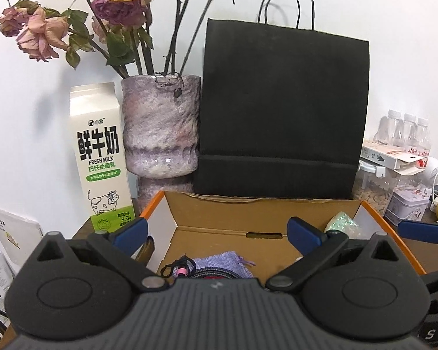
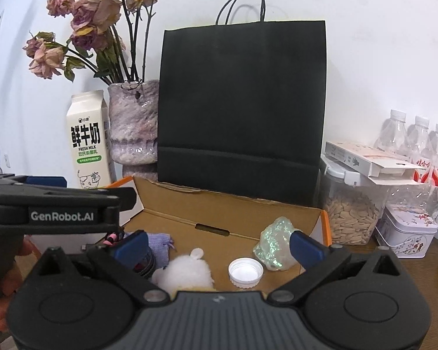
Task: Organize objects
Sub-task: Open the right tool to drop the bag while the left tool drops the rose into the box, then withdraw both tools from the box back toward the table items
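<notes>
An open cardboard box (image 1: pixel 219 213) (image 2: pixel 189 213) with orange edges sits in front of me. It holds a purple cloth pouch (image 1: pixel 227 264) (image 2: pixel 159 245), a coiled cable with a pink tip (image 1: pixel 181 269), a glittery clear lump (image 1: pixel 343 224) (image 2: pixel 273 243), a white fluffy toy (image 2: pixel 187 274) and a white bottle cap (image 2: pixel 245 271). My left gripper (image 1: pixel 216 233) is open and empty above the box's left part. My right gripper (image 2: pixel 217 246) is open and empty above the box's near edge. The left gripper shows at the left of the right wrist view (image 2: pixel 61 204).
A black paper bag (image 1: pixel 280 110) (image 2: pixel 242 108) stands behind the box. A milk carton (image 1: pixel 99 157) (image 2: pixel 86 143) and a vase of dried roses (image 1: pixel 160 128) (image 2: pixel 133 122) stand back left. A jar of seeds (image 2: pixel 350 210), a tin (image 2: pixel 403 233) and water bottles (image 2: pixel 417 145) stand right.
</notes>
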